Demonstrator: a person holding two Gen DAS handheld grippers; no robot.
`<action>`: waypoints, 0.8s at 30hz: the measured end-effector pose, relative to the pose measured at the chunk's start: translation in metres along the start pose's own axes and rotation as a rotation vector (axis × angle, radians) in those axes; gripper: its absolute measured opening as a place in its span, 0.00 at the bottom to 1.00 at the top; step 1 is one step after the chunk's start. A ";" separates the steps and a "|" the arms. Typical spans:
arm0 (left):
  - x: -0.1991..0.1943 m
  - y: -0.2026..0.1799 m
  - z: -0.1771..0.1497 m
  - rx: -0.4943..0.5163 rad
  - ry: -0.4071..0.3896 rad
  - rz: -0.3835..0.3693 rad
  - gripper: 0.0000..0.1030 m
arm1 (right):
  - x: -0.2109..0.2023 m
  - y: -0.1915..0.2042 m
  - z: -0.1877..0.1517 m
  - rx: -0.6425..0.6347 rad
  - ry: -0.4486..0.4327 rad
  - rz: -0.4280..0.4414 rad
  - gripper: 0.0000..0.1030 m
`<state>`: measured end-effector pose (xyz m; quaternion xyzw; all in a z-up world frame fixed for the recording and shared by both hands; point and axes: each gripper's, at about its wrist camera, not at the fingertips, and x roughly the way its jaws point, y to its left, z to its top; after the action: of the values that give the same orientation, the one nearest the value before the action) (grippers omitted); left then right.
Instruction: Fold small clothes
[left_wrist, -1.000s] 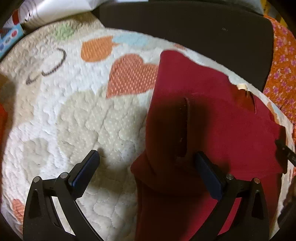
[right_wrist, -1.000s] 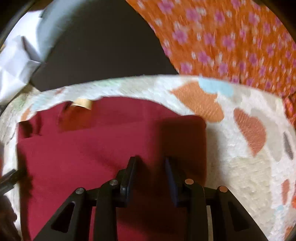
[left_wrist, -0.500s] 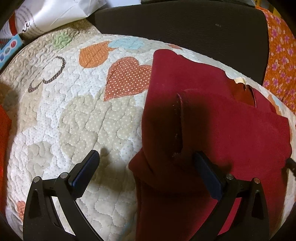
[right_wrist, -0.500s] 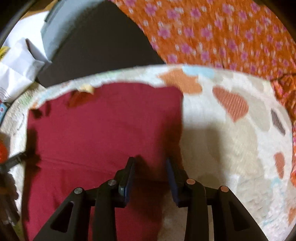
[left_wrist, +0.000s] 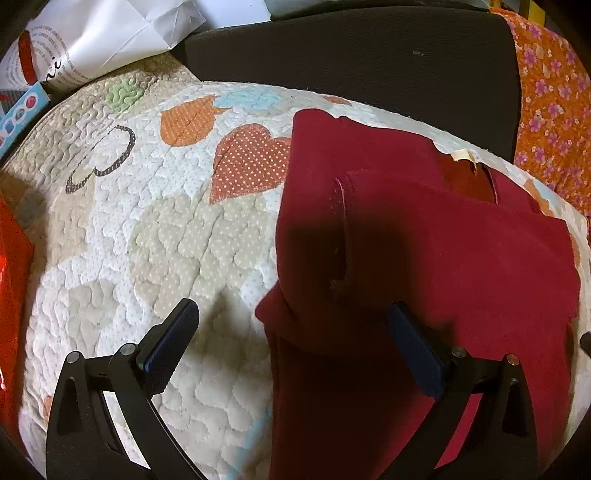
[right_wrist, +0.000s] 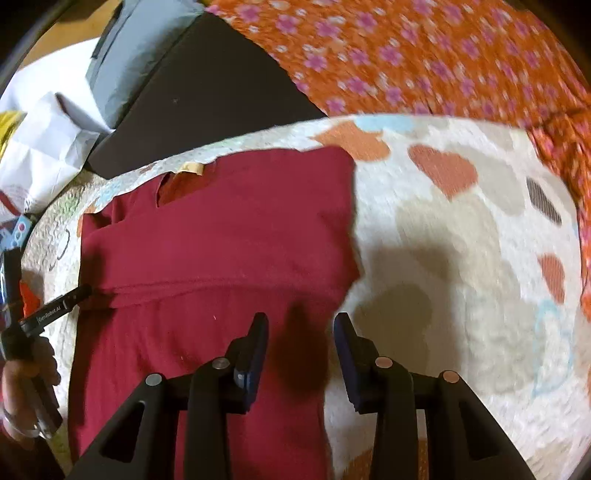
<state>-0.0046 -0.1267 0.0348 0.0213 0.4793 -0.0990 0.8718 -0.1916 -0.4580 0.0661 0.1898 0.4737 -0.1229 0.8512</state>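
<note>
Right wrist view: right gripper (right_wrist: 301, 345) opening, nothing between its fingers; left gripper (left_wrist: 291, 332) spread wide, empty. Next, pinch the maroon garment (right_wrist: 221, 229) edges squarely, avoiding the quilt (right_wrist: 461, 229).

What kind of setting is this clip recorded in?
Probably a home room, perhaps a bedroom: a dark red garment lies on a heart-patterned quilt, with orange floral fabric beside it and a white paper bag behind.
</note>
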 end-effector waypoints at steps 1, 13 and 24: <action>-0.002 0.000 -0.001 0.006 0.009 0.000 0.99 | -0.001 -0.003 -0.003 0.019 0.005 0.004 0.36; -0.021 0.013 -0.007 -0.042 0.051 -0.120 0.99 | -0.005 -0.006 -0.031 0.057 0.031 0.054 0.41; -0.050 0.010 -0.040 0.044 0.076 -0.170 0.99 | -0.020 -0.014 -0.067 0.049 0.097 0.060 0.42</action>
<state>-0.0623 -0.1034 0.0548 0.0035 0.5097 -0.1824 0.8408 -0.2579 -0.4404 0.0480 0.2306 0.5054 -0.0996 0.8255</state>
